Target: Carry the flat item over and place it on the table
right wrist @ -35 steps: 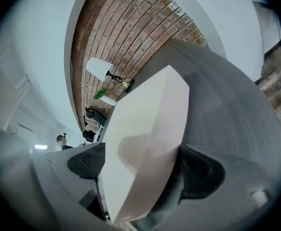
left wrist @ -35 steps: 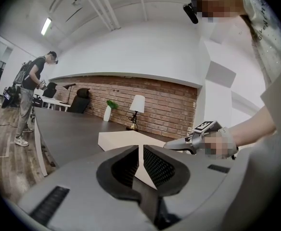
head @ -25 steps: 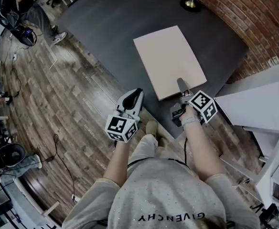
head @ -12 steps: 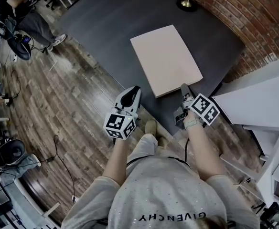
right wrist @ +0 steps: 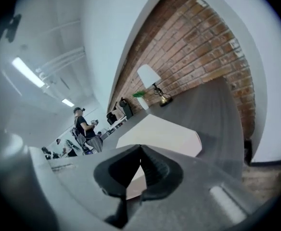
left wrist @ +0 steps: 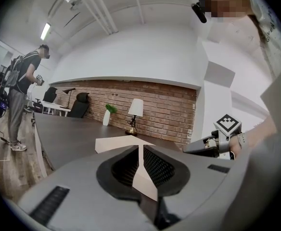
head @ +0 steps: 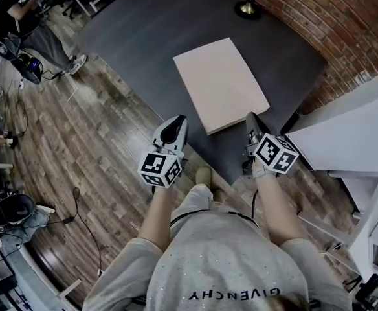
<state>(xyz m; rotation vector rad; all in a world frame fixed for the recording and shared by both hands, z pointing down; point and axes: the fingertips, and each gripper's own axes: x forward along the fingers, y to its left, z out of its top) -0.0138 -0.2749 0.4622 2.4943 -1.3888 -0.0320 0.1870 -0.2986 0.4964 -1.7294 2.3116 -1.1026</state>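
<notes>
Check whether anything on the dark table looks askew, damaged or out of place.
Only a small thing: the flat beige rectangular board lies turned at an angle to the edges of the dark grey table, not square to them. It lies flat and wholly on the top, with no damage visible.

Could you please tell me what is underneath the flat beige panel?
The flat beige panel lies on the dark table, which shows all around it. The tabletop directly beneath is covered, so anything under it cannot be seen.
</notes>
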